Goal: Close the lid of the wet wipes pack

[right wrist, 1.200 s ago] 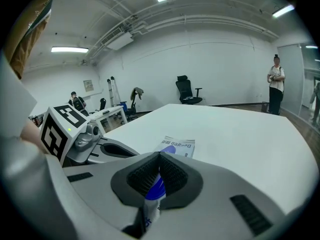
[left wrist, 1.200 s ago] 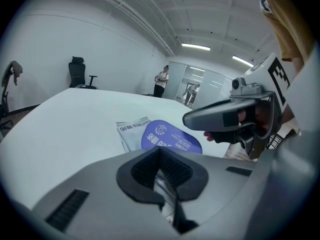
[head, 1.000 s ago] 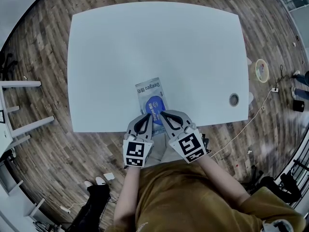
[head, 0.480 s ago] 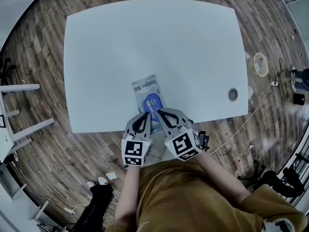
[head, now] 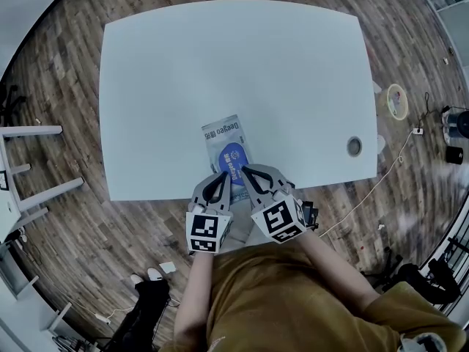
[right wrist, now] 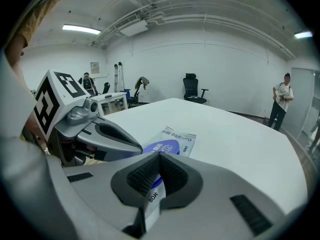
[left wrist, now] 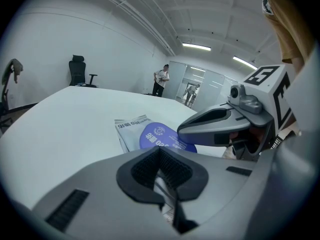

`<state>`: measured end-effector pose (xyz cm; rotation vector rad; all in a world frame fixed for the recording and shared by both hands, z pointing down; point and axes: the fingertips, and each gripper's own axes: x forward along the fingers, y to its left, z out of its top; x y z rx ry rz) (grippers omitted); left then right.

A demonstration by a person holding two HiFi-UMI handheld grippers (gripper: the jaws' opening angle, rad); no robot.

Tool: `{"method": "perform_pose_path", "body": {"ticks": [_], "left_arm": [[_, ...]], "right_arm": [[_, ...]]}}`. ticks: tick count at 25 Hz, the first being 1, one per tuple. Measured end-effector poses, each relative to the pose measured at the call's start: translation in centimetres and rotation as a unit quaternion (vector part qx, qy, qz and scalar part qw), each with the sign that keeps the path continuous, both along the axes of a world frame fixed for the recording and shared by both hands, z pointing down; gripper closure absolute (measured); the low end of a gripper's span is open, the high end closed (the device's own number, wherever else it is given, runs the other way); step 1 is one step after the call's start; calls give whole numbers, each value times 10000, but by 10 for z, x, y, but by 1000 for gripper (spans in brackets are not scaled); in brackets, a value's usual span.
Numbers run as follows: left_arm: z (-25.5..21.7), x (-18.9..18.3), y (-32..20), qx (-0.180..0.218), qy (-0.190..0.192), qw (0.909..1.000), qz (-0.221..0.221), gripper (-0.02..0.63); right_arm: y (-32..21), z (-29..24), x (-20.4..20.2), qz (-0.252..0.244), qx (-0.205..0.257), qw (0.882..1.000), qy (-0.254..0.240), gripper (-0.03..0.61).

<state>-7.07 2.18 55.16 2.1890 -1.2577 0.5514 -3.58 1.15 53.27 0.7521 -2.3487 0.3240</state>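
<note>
I am looking down at the white table (head: pixel 183 86). The wet wipes pack (head: pixel 222 139) is lying flat on it, close to the edge next to me. Its long side is running from 6 o'clock up to 12 o'clock, leaning a little toward 11. The blue lid (head: pixel 231 158) is sitting on top of the pack, straight ahead at 12 o'clock from both grippers and about as near to one as to the other.

The left gripper (head: pixel 221 176) is biting the near end of the pack at about 7 o'clock. In the left gripper view its jaws are pressing together on the thin pack edge. The right gripper (head: pixel 246 171) is doing the same at about 5 o'clock, with a printed bit of the edge pinched between its jaws. The two grippers are sitting side by side, tips nearly touching.

The lid is looking flat to me, but I cannot tell if it is snapped shut. I am thinking one gripper needs to let go and push down on the lid.
</note>
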Motion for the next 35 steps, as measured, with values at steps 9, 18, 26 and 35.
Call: {"method": "perform_pose_path", "body": {"ticks": [9,18,26,35], "left_arm": [[2,-1,1,-19,2,10000,-16,618],[3,1,-1,-61,-5,10000,-11,618],[5,3,-1,-88,-62,9999,-1,618],[5,2,-5,-72,-70,9999,-50,618]], "right_arm": [[-2,6,2,45,-48,10000,70,572],[-6,13,3,98,-134,9998,94,572],[-7,22,5,126,-217,9995,181,572],[-7,29,5,65,-352,9991,205,572]]}}
